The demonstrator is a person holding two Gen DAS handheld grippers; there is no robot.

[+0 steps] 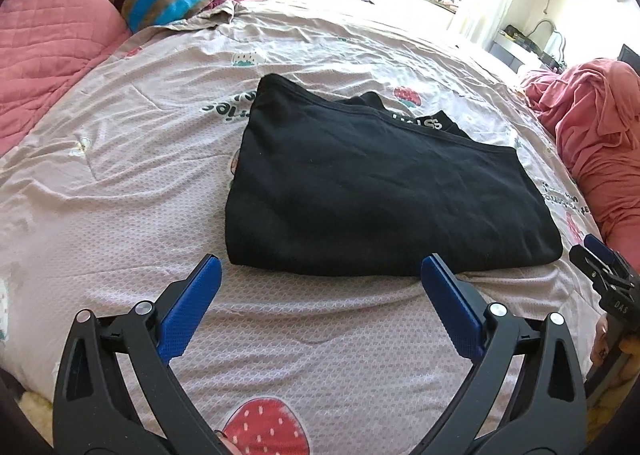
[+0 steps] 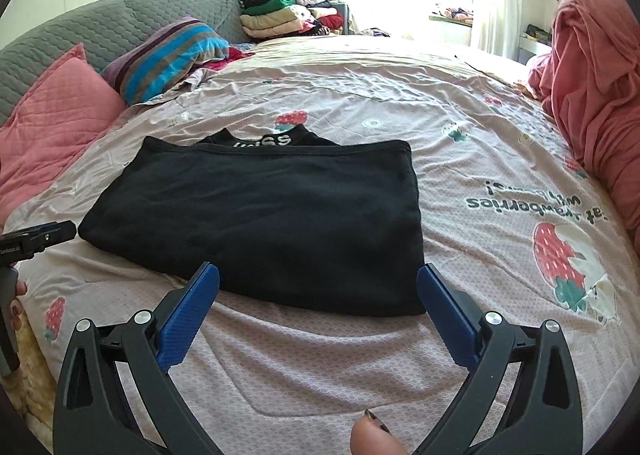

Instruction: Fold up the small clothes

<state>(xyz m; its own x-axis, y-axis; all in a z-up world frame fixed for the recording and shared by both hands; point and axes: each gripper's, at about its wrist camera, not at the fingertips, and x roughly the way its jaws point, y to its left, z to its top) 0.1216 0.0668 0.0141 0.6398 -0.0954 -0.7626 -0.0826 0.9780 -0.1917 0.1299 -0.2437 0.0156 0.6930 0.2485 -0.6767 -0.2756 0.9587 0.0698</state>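
On the left side of the scene lie a pink quilted pillow (image 2: 56, 111) and a striped pillow (image 2: 168, 55), both against a grey headboard (image 2: 120, 19). The left gripper (image 1: 320, 275) hovers low over the bed (image 1: 120, 159), its blue fingers (image 1: 192, 303) wide apart and holding nothing; its left finger stands beside the near left corner of the black garment (image 1: 380, 183), its right finger at the near edge. The garment lies flat in the middle of the bed, already folded over so that a hem runs across its far side and a white-lettered band shows beyond it. Probably the fold is laid this way to make a compact rectangle, and both grippers wait at the near edge to take it for a further fold. The right gripper (image 2: 318, 275) also has its fingers spread and empty, framing the near right part of the garment. The bed cover is wrinkled pale fabric with strawberry prints. Far away a pile of folded clothes (image 2: 280, 15) sits near a bright window, and on the right a red blanket (image 2: 592, 75) is heaped.
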